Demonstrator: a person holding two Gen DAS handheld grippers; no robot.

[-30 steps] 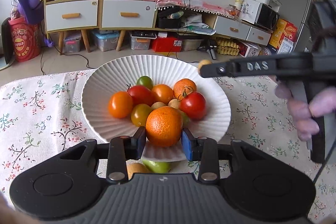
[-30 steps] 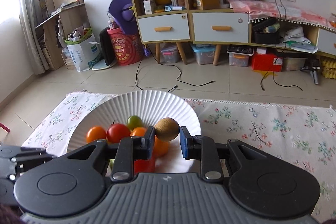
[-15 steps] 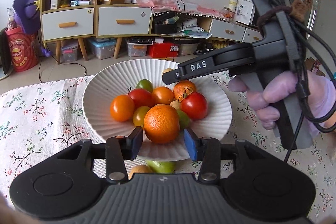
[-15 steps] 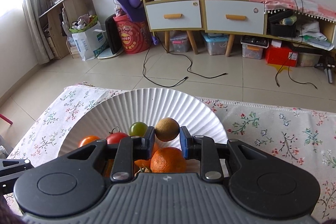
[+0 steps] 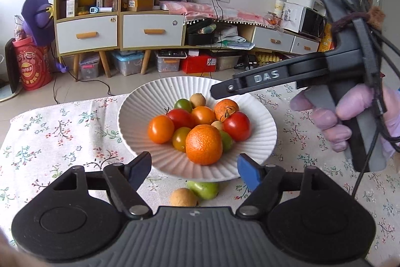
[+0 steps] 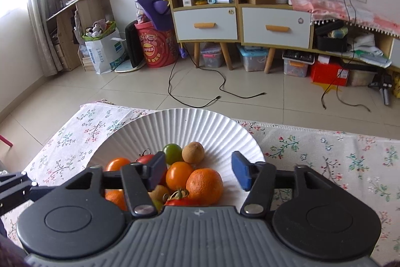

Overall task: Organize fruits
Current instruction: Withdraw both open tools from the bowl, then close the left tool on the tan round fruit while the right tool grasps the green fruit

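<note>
A white ribbed bowl [image 5: 260, 121] on the floral cloth holds several tomatoes, oranges and small brown fruits. My left gripper [image 5: 193, 167] is open at the bowl's near rim, just behind the big orange [image 5: 203, 144] lying in the bowl. My right gripper [image 6: 198, 170] is open above the bowl [image 6: 225, 131]; the small brown fruit [image 6: 193, 152] lies in the bowl beyond it, next to a green tomato [image 6: 172, 153]. The brown fruit also shows in the left wrist view [image 5: 198, 100]. The right gripper's finger [image 5: 225, 89] reaches over the bowl from the right.
A green fruit [image 5: 203, 189] and a small tan fruit [image 5: 183, 197] lie on the cloth [image 5: 62, 131] in front of the bowl, under my left gripper. The table's far edge runs just behind the bowl. Shelves and drawers stand across the room.
Both grippers opened. The left let go of the big orange, the right let go of the small brown fruit; both fruits now lie in the bowl. The left gripper drew back a little.
</note>
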